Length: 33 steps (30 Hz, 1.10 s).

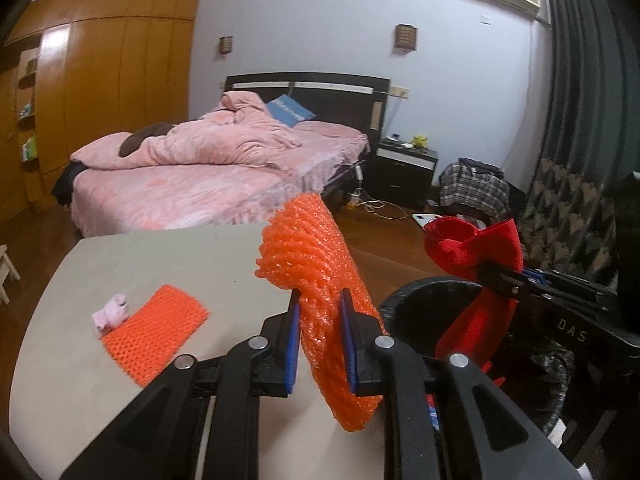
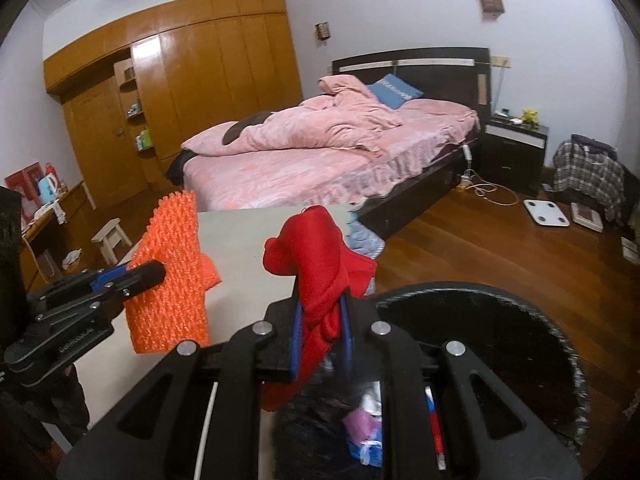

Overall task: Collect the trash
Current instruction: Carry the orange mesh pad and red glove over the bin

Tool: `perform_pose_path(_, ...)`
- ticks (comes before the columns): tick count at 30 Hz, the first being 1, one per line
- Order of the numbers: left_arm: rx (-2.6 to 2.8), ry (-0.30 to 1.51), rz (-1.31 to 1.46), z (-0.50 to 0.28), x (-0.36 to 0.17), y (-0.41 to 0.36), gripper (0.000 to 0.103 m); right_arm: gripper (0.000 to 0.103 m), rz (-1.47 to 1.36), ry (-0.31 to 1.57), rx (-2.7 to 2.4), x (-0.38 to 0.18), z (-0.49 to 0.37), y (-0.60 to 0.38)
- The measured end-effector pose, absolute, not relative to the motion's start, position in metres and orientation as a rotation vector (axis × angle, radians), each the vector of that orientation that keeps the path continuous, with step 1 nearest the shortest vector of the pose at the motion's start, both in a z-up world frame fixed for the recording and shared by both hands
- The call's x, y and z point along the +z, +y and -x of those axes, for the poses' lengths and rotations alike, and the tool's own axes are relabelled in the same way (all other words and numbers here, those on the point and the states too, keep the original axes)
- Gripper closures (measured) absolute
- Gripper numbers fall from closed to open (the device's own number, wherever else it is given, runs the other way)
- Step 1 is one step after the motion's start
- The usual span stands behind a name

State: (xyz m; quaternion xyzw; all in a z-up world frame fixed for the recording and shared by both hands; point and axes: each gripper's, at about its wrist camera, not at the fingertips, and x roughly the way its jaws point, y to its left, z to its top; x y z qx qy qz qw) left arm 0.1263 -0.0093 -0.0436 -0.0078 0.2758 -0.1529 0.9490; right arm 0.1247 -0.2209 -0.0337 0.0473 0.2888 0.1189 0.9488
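My left gripper (image 1: 320,302) is shut on an orange foam net sleeve (image 1: 316,256), held up above the grey table's (image 1: 160,256) right edge; the same gripper (image 2: 158,270) and sleeve (image 2: 172,280) show at left in the right wrist view. My right gripper (image 2: 322,308) is shut on a red cloth (image 2: 320,248), hanging at the rim of the black trash bin (image 2: 520,308). From the left wrist view the red cloth (image 1: 476,252) dangles over the bin (image 1: 424,300). A second orange net (image 1: 158,330) and a small pink crumpled piece (image 1: 111,310) lie on the table.
The bin holds wrappers and a pink scrap (image 2: 362,420). Beyond the table stands a bed with pink bedding (image 1: 208,160), a dark nightstand (image 1: 404,168), a plaid bag (image 1: 474,188) and a scale (image 2: 546,212) on the wooden floor. Wardrobes line the left wall.
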Motion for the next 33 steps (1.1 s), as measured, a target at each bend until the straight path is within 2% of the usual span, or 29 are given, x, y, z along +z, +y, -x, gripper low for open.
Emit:
perform_pose_path(19, -0.544, 0.551, -0.033, -0.12, -0.04, -0.113, 0.085, 0.088, -0.12, 0.598, 0.038, -0.048, -0.087, -0.308)
perform_pose_path(33, -0.668, 0.616, -0.088, -0.133, -0.082, -0.169, 0.085, 0.088, -0.169, 0.634, -0.044, -0.071, -0.075, -0.346)
